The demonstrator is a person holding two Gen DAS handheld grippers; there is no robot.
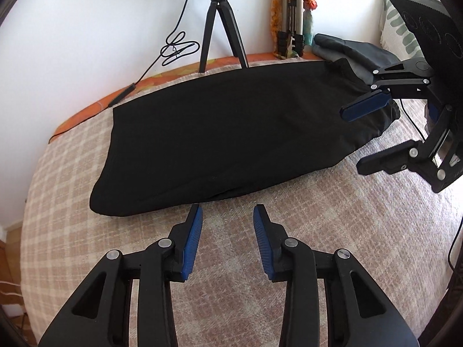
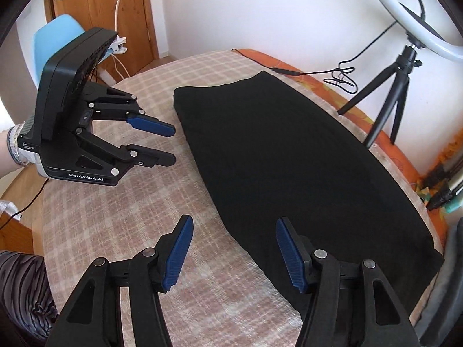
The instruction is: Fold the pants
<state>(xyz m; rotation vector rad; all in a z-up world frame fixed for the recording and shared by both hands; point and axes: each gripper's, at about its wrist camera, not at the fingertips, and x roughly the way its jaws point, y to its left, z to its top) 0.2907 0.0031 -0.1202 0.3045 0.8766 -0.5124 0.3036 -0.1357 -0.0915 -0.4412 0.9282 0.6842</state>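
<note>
Black pants (image 1: 231, 127) lie folded lengthwise as a long flat strip on the plaid-covered bed (image 1: 86, 202); they also show in the right wrist view (image 2: 289, 159). My left gripper (image 1: 228, 211) is open and empty, hovering just short of the pants' near long edge. It also shows in the right wrist view (image 2: 173, 144), left of the pants' end. My right gripper (image 2: 234, 225) is open and empty over the pants' near edge. In the left wrist view it (image 1: 353, 141) sits at the pants' right end.
A black tripod (image 1: 220, 29) with a ring light (image 2: 405, 14) stands at the bed's far side, with a black cable (image 1: 176, 49) along the orange edge. Folded dark clothes (image 1: 347, 49) lie at the far right. A blue chair (image 2: 55, 40) and wooden door (image 2: 95, 5) stand beyond the bed.
</note>
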